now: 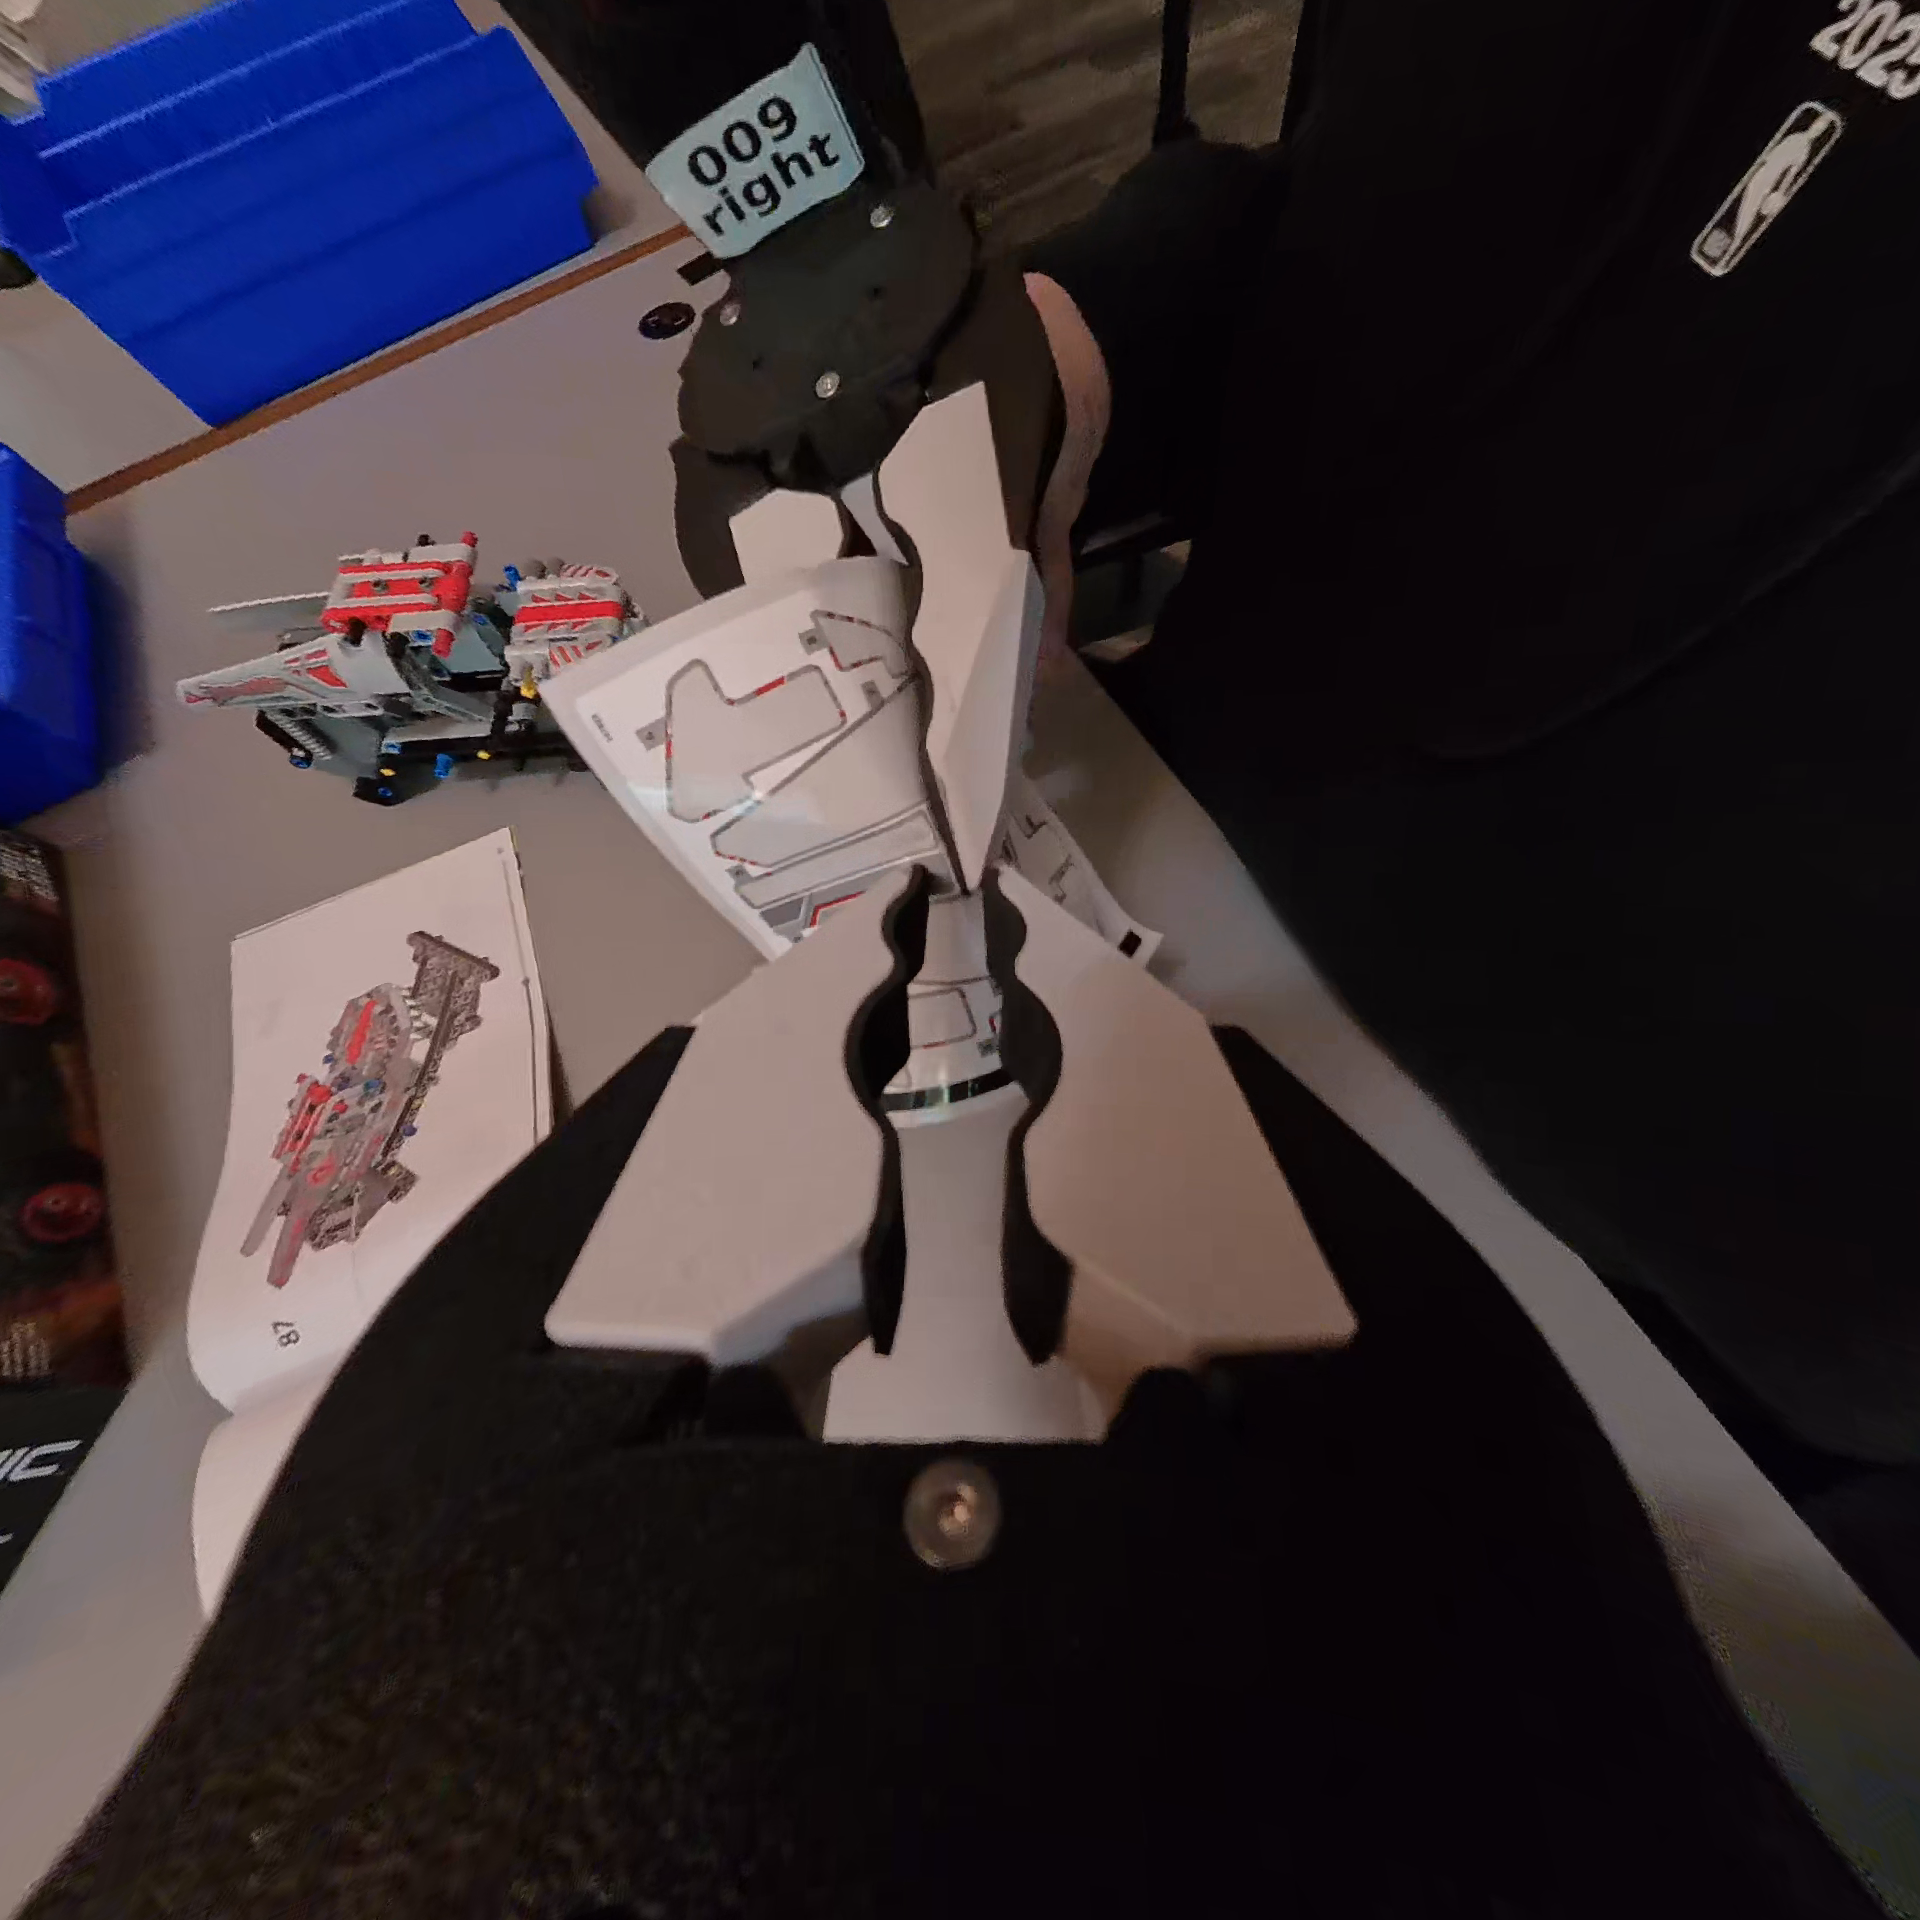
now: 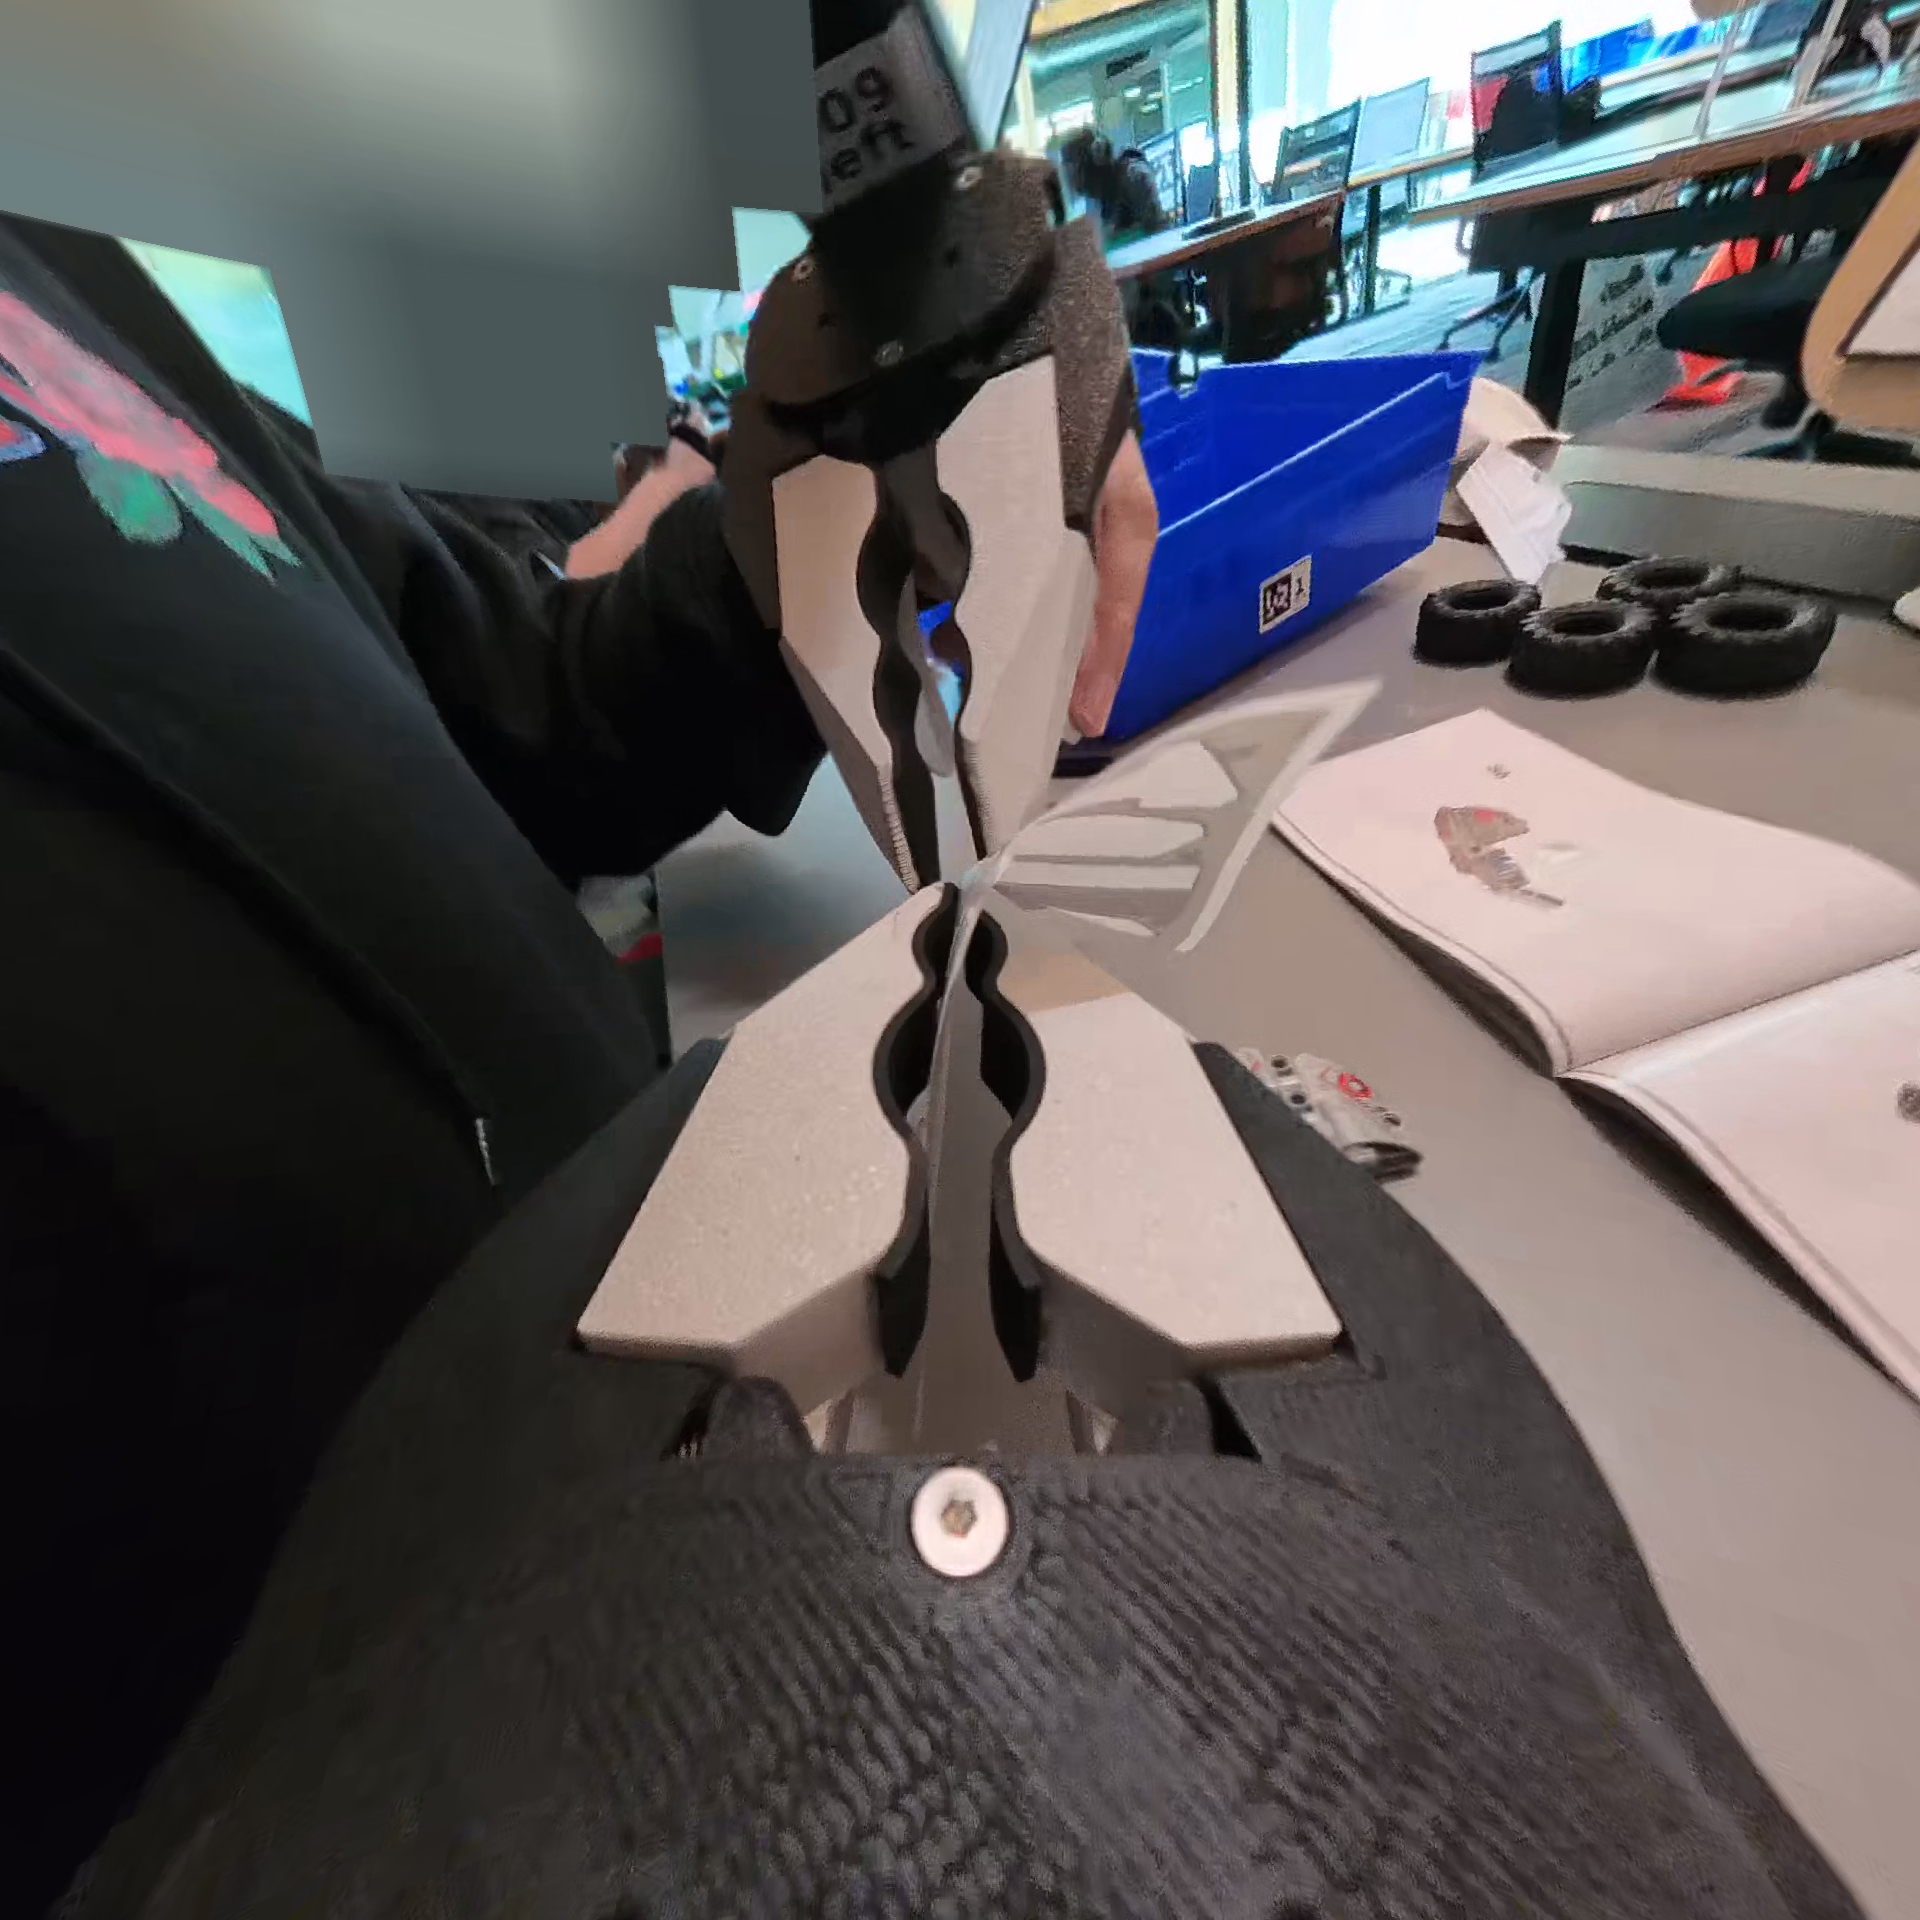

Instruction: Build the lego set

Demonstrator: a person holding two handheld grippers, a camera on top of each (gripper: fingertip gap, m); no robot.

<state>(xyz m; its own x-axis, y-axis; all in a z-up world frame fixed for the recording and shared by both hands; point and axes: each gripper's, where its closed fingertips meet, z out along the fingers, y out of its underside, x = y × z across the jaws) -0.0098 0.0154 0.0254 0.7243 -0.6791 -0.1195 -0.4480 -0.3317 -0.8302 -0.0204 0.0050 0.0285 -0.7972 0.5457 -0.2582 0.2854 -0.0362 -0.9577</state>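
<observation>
At frame centre, the right gripper (image 2: 951, 914) and left gripper (image 2: 940, 831) pinch a sticker sheet (image 2: 1143, 831); four black tyres (image 2: 1621, 629) lie upper right.

Grey counter (image 1: 623, 436) has the half-built lego model (image 1: 416, 665), an open instruction booklet (image 1: 384, 1101), blue bins (image 1: 301, 197) and four black tires (image 2: 1621, 623) sitting on it.

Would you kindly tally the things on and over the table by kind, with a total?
Tongs: 2 (left, right), both pinching the sticker sheet
Sticker sheet: 1
Lego model: 1
Open instruction booklet: 1
Black tyres: 4 visible
Blue bins: at least 2
Total: at least 11
</observation>
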